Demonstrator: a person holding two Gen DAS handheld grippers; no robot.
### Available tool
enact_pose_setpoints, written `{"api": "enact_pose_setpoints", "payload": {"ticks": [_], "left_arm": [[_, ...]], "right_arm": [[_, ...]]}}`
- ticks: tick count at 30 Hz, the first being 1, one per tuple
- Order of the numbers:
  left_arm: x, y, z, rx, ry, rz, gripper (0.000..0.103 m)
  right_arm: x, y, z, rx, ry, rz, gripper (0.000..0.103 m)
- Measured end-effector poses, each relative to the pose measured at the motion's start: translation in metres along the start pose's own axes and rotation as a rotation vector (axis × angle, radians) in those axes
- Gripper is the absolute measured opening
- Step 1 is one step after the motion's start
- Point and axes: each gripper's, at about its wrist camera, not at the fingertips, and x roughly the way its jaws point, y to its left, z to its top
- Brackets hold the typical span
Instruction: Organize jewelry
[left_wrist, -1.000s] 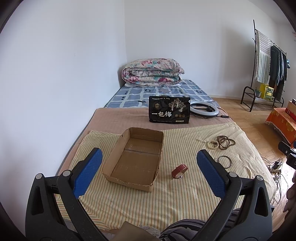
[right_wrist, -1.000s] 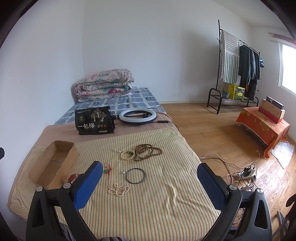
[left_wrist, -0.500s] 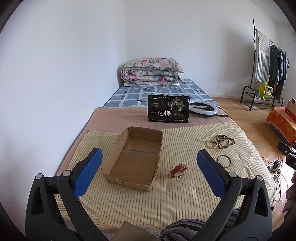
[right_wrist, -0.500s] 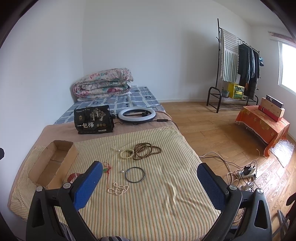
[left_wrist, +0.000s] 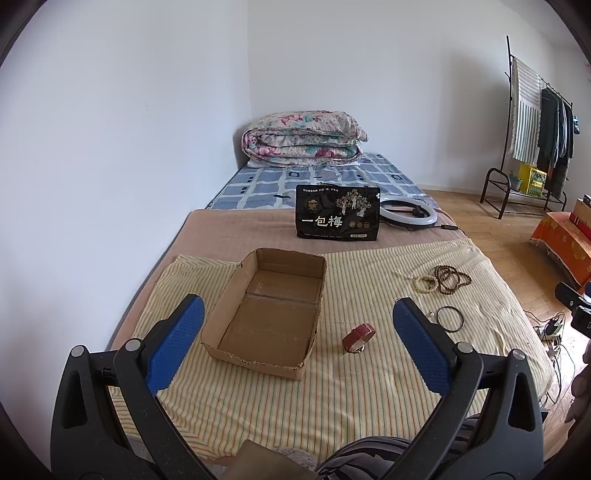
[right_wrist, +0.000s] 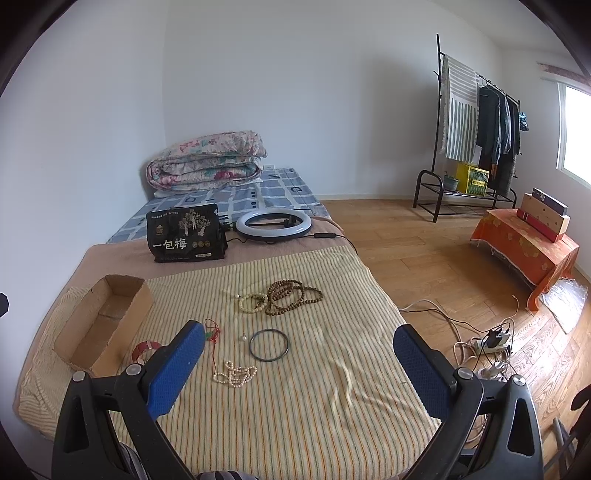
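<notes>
So both grippers are spread wide with nothing between the jaws: the left gripper and the right gripper each show two textured blue rubbery pads on black plastic frames, hovering above the bed and touching nothing. Under them is a striped cloth, yellowish with thin ribbed lines, a bit wrinkled on the right side. On it, left of center, sits a shallow open cardboard box, rectangular with rough torn edges, nothing visible inside. Just right of the box lies a red bracelet, a stiff curled band. Further right there's a thin dark bangle, a plain round hoop, with a small loose bead beside it, a little heap of pearl beads nearer the camera, and a thin red string with a green bit. Farther back, a cream bead bracelet touches a long brown bead necklace lying in loops. Behind the cloth stand a glossy black bag and a ring light.
</notes>
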Motion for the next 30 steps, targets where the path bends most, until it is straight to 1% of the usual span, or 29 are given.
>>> {"api": "enact_pose_setpoints", "payload": {"ticks": [4,10,15,19,22,23,25,26,28,30], "left_arm": [[0.012,0.003,-0.004,0.006,0.010,0.001,0.103],[0.036,0.015,-0.010,0.031,0.033,-0.003,0.103],[0.061,0.017,-0.019,0.063,0.072,-0.048,0.103],[0.081,0.013,-0.024,0.079,0.119,-0.113,0.103],[0.091,0.004,-0.030,0.110,0.145,-0.156,0.103],[0.094,0.000,-0.031,0.120,0.149,-0.167,0.102],[0.103,-0.006,-0.034,0.129,0.171,-0.186,0.095],[0.108,-0.008,-0.035,0.134,0.185,-0.201,0.094],[0.117,-0.014,-0.037,0.149,0.206,-0.226,0.089],[0.126,-0.023,-0.038,0.175,0.229,-0.246,0.085]], "right_arm": [[0.005,0.000,-0.002,-0.006,-0.001,0.004,0.103],[0.021,-0.006,-0.009,-0.013,-0.004,0.034,0.103],[0.046,-0.016,-0.017,0.018,0.057,0.066,0.103],[0.065,-0.016,-0.024,-0.009,0.114,0.094,0.103],[0.077,-0.014,-0.029,-0.040,0.153,0.135,0.103],[0.081,-0.012,-0.031,-0.050,0.161,0.145,0.103],[0.091,-0.008,-0.035,-0.071,0.180,0.160,0.103],[0.097,-0.006,-0.037,-0.081,0.196,0.174,0.102],[0.111,0.000,-0.041,-0.101,0.236,0.201,0.099],[0.123,0.005,-0.045,-0.116,0.264,0.226,0.097]]}}
